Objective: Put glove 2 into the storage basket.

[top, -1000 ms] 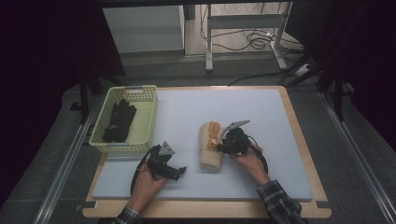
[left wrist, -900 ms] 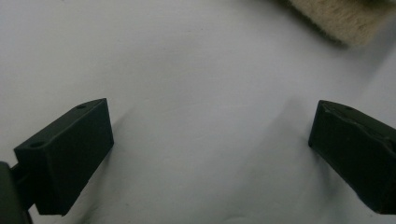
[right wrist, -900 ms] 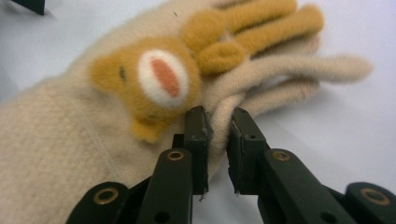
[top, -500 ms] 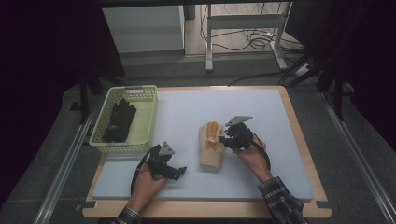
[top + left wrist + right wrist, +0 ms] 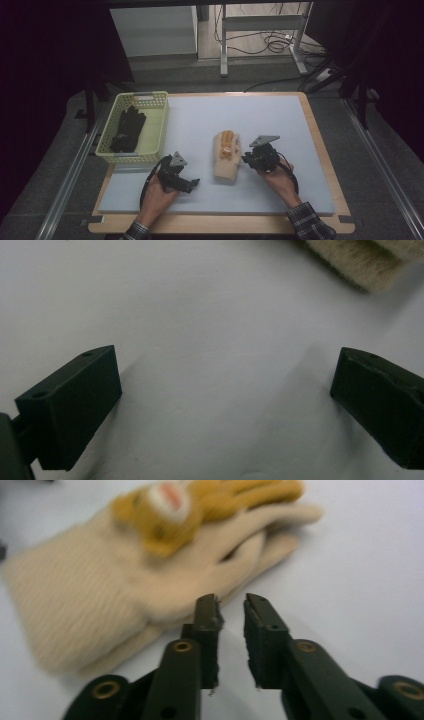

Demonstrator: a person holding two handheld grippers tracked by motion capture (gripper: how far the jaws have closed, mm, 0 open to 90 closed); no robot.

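Note:
A pair of cream knit gloves [image 5: 226,155] with an orange animal figure on top lies near the middle of the pale mat [image 5: 280,120]. My right gripper [image 5: 246,159] sits just right of the gloves, pointing at them. In the right gripper view its jaws [image 5: 231,605] stand a narrow gap apart with nothing between them, the left tip close to the cream glove's [image 5: 150,580] thumb. My left gripper [image 5: 192,184] rests on the mat to the left of the gloves. Its jaws [image 5: 225,405] are wide open over bare mat, with a glove cuff [image 5: 360,260] at the upper right corner.
A yellow-green plastic basket [image 5: 161,125] stands at the mat's left edge and holds a pair of black gloves [image 5: 127,131]. The wooden table rim [image 5: 320,135] frames the mat. Metal rails run along both sides of the table.
My right gripper has drawn back to the right, off the cream gloves, which stay flat on the mat. The left gripper has not moved.

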